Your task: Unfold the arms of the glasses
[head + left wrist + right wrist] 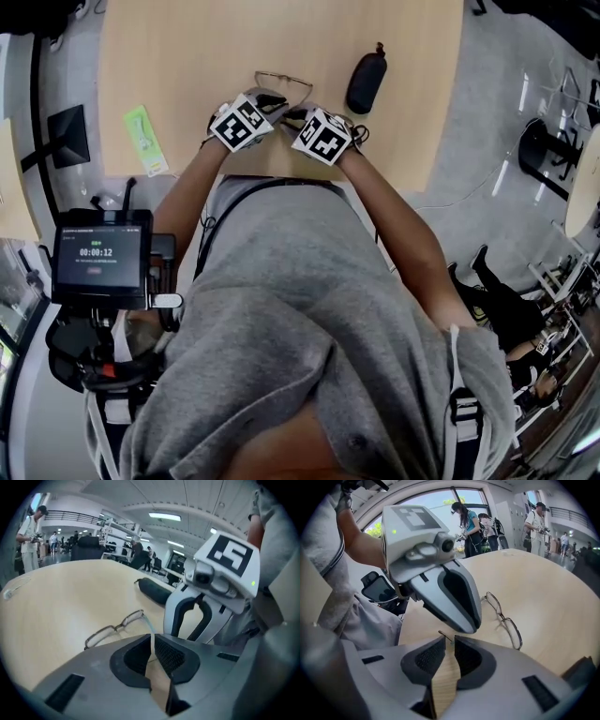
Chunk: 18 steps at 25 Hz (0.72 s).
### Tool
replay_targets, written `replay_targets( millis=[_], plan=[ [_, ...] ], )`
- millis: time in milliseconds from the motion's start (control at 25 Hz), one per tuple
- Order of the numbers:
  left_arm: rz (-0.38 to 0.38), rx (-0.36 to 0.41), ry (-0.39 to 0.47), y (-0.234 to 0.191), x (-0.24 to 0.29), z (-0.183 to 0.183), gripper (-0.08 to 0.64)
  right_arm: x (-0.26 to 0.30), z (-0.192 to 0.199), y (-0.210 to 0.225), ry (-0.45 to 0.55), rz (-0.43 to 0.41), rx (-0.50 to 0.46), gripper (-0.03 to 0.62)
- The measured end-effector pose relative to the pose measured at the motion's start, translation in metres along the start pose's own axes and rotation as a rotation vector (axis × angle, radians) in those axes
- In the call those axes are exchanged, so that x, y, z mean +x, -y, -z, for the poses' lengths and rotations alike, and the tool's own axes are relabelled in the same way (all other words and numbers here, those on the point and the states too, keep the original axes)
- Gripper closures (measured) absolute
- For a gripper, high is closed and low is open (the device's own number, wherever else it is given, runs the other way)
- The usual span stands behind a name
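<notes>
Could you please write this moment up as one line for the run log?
glasses: on table | left gripper: shut on one arm | right gripper: narrowly open at other arm's tip

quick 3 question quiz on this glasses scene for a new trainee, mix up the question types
1. True or false: the glasses lie inside the black case.
2. What runs into the gap between the left gripper's jaws? A) an arm of the glasses B) the green packet C) nothing
3. Fill in: in the head view, the black case lies to the ___ of the glasses.

Key:
1. False. They lie on the table beside the case.
2. A.
3. right.
</notes>
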<state>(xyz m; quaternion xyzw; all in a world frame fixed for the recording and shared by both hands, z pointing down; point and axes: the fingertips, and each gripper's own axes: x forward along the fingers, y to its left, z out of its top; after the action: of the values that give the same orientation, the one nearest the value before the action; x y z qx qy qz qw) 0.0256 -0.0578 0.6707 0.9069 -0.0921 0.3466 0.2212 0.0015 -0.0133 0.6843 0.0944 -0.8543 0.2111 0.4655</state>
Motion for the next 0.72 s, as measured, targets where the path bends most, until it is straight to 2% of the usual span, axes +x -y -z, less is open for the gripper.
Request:
replay_targets(
  millis=[80, 120, 240, 360, 560, 720],
  plan=[
    [-0.015, 0.028, -0.109, 0.001, 0.012, 0.025, 0.535, -0.002, -0.002, -0.003, 0.019, -0.010, 0.037, 0.545],
    [-0.021, 0.026, -0.137, 0.001, 0.016, 0.034, 0.535, -0.003, -0.002, -0.001, 0.033, -0.005, 0.063, 0.545],
    [-0.026, -0.010, -0.130, 0.001, 0.016, 0.040, 0.535, -0.006, 0.001, 0.012, 0.075, 0.033, 0.156, 0.545],
    [-0.014, -0.003, -0.134, 0.004, 0.016, 0.038, 0.535, -0.007, 0.009, 0.028, 0.059, 0.094, 0.213, 0.545],
    [-0.014, 0.006, -0.126, 0.006, 0.018, 0.038, 0.535, 0.006, 0.021, 0.030, -0.025, 0.126, 0.165, 0.546],
    [-0.019, 0.022, -0.131, 0.009, 0.020, 0.039, 0.535, 0.006, 0.025, 0.029, -0.037, 0.136, 0.138, 0.548]
  ],
)
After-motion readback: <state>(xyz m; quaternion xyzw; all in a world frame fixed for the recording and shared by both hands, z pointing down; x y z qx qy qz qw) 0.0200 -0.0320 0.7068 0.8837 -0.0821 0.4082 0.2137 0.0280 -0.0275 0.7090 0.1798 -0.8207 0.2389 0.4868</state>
